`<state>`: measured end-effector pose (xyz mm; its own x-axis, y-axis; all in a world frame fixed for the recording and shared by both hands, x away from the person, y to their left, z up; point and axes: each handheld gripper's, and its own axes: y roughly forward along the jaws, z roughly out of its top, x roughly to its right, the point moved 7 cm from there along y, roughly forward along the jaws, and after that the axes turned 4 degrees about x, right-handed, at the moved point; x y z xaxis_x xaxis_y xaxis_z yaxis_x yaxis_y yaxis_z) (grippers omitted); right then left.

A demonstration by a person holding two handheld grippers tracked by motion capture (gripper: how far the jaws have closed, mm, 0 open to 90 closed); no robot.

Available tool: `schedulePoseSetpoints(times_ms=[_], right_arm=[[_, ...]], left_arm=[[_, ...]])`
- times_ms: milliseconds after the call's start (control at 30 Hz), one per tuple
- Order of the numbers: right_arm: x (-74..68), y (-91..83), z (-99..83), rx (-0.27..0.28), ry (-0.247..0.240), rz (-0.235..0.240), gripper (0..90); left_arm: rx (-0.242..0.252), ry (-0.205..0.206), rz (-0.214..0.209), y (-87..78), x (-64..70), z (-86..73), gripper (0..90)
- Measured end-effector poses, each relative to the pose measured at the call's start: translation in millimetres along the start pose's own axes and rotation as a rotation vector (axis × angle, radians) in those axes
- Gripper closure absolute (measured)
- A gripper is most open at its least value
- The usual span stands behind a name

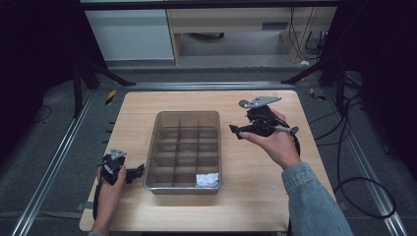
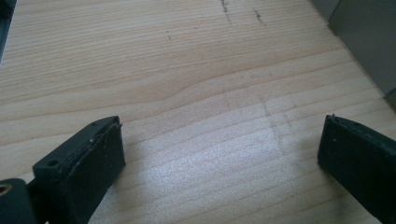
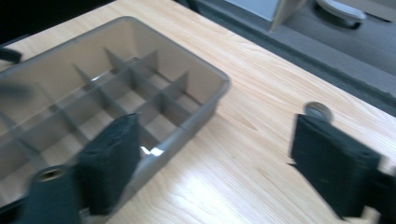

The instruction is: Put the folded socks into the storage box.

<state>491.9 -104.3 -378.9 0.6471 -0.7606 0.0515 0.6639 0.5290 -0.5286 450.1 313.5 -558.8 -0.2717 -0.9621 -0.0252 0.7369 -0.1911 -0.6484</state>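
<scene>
A grey plastic tray [image 1: 151, 147] split into many small compartments stands in the middle of the wooden table [image 1: 255, 187]. A white crumpled piece [image 1: 207, 179] lies in its near right compartment. My left gripper [image 1: 136, 173] rests low by the tray's near left corner. In the left gripper view it [image 2: 220, 140] is open over bare wood, with the tray's wall [image 2: 364, 37] at the upper right. My right gripper [image 1: 236, 131] hovers just right of the tray, pointing at it. It [image 3: 215, 140] is open and holds nothing, with the tray [image 3: 205, 100] beyond its left jaw.
A small round silvery disc [image 3: 319, 111] lies on the table just beyond the right jaw. Black frame legs [image 1: 88, 73] and cables [image 1: 354, 162] surround the table. Pale cabinets [image 1: 133, 34] stand at the back.
</scene>
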Motion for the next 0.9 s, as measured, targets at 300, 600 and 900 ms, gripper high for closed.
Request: schedulePoseSetpoints(times_ms=[300,600,900], right_arm=[[25.1,-17.3,-14.7,0.017,0.016,-0.072,5.4],[39.2,-24.9,-52.0,-0.021,0.028,-0.111,11.2],[47.8,-20.4,-98.3,-0.072,0.042,-0.155,11.6]], left_arm=[[0.000,0.000,0.000,0.0,0.0,0.0,0.0],[0.000,0.000,0.000,0.0,0.0,0.0,0.0],[0.000,0.000,0.000,0.0,0.0,0.0,0.0]])
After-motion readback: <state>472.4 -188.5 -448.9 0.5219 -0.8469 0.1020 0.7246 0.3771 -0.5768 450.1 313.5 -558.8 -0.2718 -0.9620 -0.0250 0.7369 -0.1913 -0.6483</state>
